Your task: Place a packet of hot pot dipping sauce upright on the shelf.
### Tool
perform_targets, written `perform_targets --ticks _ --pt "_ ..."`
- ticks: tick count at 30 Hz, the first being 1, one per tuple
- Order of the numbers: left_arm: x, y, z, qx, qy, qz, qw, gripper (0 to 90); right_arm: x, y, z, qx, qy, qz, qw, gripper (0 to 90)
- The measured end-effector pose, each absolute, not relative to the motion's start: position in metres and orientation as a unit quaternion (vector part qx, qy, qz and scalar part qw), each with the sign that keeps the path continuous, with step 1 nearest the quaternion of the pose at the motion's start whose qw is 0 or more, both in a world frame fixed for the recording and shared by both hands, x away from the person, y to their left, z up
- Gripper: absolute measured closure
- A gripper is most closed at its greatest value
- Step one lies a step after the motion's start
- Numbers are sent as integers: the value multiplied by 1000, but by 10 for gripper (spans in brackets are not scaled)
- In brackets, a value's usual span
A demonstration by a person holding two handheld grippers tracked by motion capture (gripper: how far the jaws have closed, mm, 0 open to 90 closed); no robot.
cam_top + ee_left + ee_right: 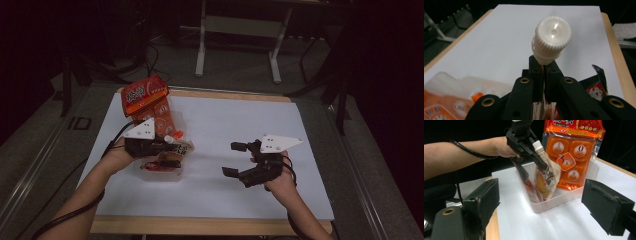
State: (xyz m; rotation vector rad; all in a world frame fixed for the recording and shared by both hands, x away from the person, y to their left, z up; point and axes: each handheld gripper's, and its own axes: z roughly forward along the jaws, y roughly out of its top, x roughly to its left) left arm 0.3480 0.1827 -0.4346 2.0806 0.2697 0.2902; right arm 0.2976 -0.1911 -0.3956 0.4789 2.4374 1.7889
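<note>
The left gripper (167, 145) has its jaws pinched tight on the neck of a spouted pouch (546, 178), just below the white ribbed cap (552, 37), and holds it part-way inside a clear plastic tub (554, 201). The step in hand looks like packing the pouch into the tub; next the jaws would need to lower it and let go. The pouch is cream and orange, soft and creased, hanging beneath the jaws. Beyond it an orange packet (571, 152) leans upright in the tub. To the right, the right gripper (239, 160) hovers with jaws wide, holding nothing.
</note>
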Motion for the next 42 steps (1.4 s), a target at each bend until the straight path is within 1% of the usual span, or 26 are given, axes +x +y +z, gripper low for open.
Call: perform_targets --ticks 2,3,4,7,8,9,10,12,13,18,21,22,23,24,27,30,32,42 --pt "348 183 -436 857 116 118 489 793 298 -191 -396 157 796 583 40 146" --pt "347 183 -438 862 119 114 480 793 298 -191 -396 157 796 584 39 146" --pt "346 183 -439 859 120 114 485 772 297 -190 -395 156 796 583 40 146" --pt "344 183 -439 853 124 125 491 666 297 -189 -395 154 796 584 41 146" --pt "344 183 -439 853 124 125 491 614 297 -189 -395 154 796 584 41 146" --pt "343 183 -437 850 137 131 492 614 296 -189 -395 154 797 583 41 146" --pt "342 182 -436 849 137 136 492 543 296 -189 -395 154 797 583 41 146" --pt "341 182 -435 848 149 131 492 490 296 -189 -395 153 798 581 43 146" --pt "341 181 -433 847 154 128 493 488 296 -189 -395 153 798 581 42 146" --pt "341 182 -427 839 169 126 502 421 296 -190 -395 156 797 582 42 146" --pt "341 182 -422 835 173 126 507 406 296 -190 -395 155 797 582 43 146" --pt "341 182 -420 834 176 119 509 362 296 -191 -395 156 796 584 44 146" --pt "340 181 -418 831 179 118 513 345 296 -191 -394 157 795 584 43 146" --pt "339 181 -416 831 177 115 515 298 296 -191 -394 157 795 584 44 146" --pt "337 178 -410 827 178 106 523 209 296 -192 -394 158 795 584 48 146" --pt "336 177 -406 821 182 104 531 148 296 -192 -393 159 794 585 48 146" --pt "334 176 -403 818 184 104 535 143 296 -192 -393 159 794 585 49 146" --pt "325 168 -388 795 232 114 549 27 296 -196 -392 162 794 584 53 146"
